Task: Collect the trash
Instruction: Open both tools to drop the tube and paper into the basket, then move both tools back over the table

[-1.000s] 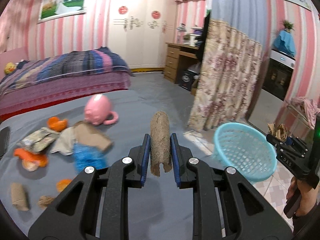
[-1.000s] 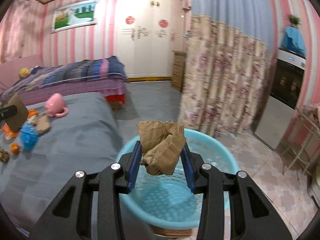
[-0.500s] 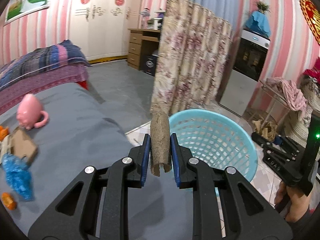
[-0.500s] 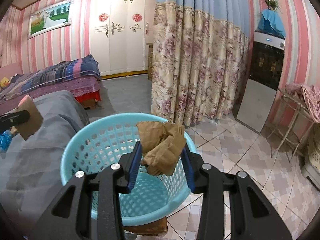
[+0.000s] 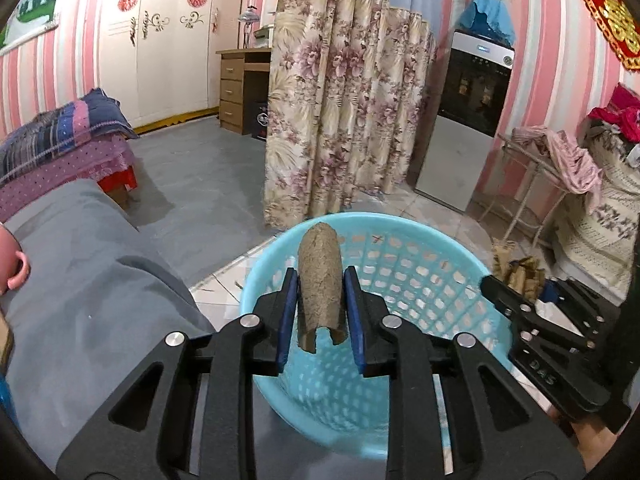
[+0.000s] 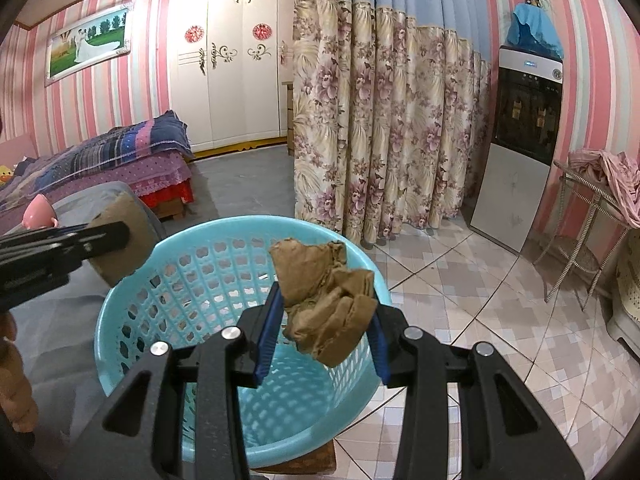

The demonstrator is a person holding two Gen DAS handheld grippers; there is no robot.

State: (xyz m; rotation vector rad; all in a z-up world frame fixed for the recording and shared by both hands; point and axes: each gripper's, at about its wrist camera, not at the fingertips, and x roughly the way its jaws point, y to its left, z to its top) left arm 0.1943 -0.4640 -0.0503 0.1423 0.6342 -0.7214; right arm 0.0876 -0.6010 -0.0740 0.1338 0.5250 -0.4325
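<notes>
My left gripper (image 5: 320,300) is shut on a brown cardboard tube (image 5: 320,280), held upright over the near rim of a light-blue plastic basket (image 5: 420,264). My right gripper (image 6: 324,312) is shut on a crumpled brown paper wad (image 6: 328,296), held above the same basket (image 6: 192,280). The left gripper with its tube (image 6: 120,248) also shows at the left in the right wrist view. The right gripper (image 5: 496,286) shows at the basket's right side in the left wrist view.
A grey-covered bed (image 5: 80,280) lies left of the basket, with a pink toy (image 6: 38,210) on it. A floral curtain (image 6: 380,140) hangs behind. A water dispenser (image 6: 520,140) and a wire rack (image 6: 592,216) stand on the tiled floor to the right.
Both grippers swung right from the bed to the basket, carrying their loads. The left gripper with the tube now sits over the basket rim. The bed's scattered items left the view.
</notes>
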